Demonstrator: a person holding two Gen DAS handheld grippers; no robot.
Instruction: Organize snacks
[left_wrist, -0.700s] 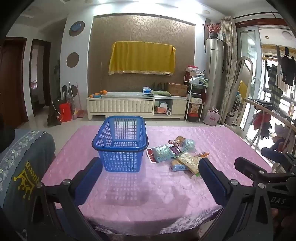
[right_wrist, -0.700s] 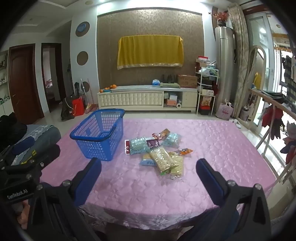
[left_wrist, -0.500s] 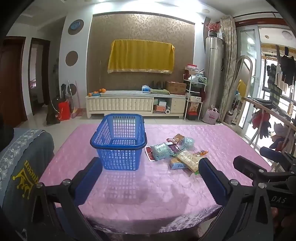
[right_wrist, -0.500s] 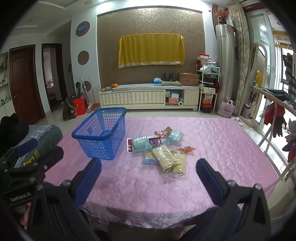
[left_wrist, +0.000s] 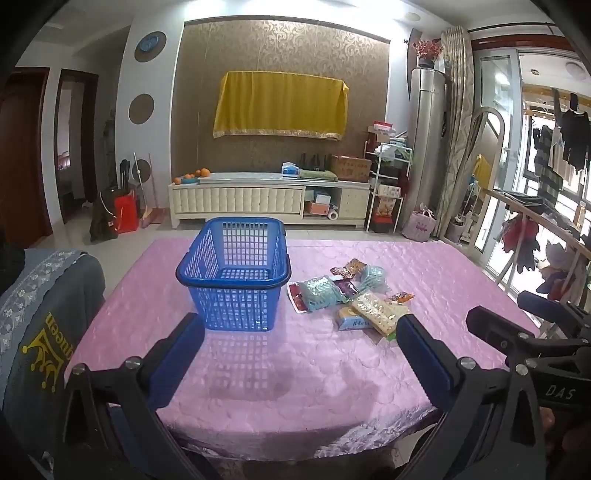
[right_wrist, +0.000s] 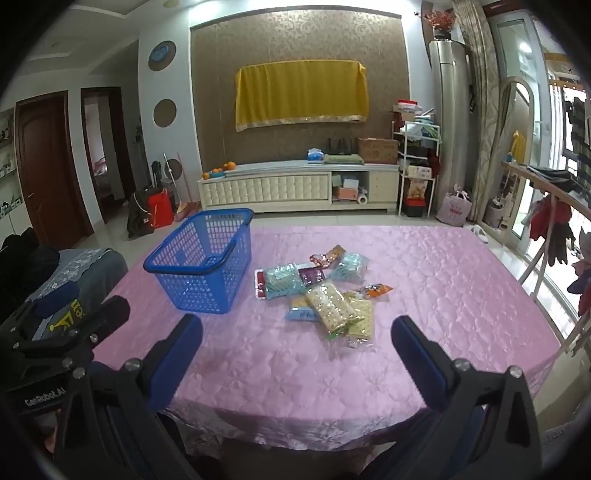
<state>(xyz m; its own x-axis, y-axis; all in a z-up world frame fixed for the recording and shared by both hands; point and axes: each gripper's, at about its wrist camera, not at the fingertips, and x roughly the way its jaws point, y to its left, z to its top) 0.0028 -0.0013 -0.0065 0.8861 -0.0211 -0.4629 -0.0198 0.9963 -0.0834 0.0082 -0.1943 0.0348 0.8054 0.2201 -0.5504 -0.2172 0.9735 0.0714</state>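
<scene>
A blue plastic lattice basket (left_wrist: 234, 273) is standing upright on a table covered with a shiny pink quilted cloth (left_wrist: 424, 266), sitting left of centre in the left wrist view and appearing empty through its mesh. Just to its right, near the middle of the frame, a loose pile of small foil and clear-plastic snack packets (left_wrist: 351, 297) is lying flat on the cloth, close beside the basket but not touching it; in the right wrist view the same pile (right_wrist: 325, 291) is sitting at centre with the basket (right_wrist: 203, 266) to the upper left of it. The left gripper (left_wrist: 299, 328) is hanging over the near edge of the table with its blue-padded fingers (left_wrist: 177, 354) spread wide and nothing between them. The right gripper (right_wrist: 295, 328) is likewise hovering released at the bottom of its frame, its blue pads (right_wrist: 417, 354) standing far apart and gripping nothing, with the snack pile lying beyond the gap. A grey embroidered fabric cover (left_wrist: 40, 317) is showing at the left edge beside the table.
</scene>
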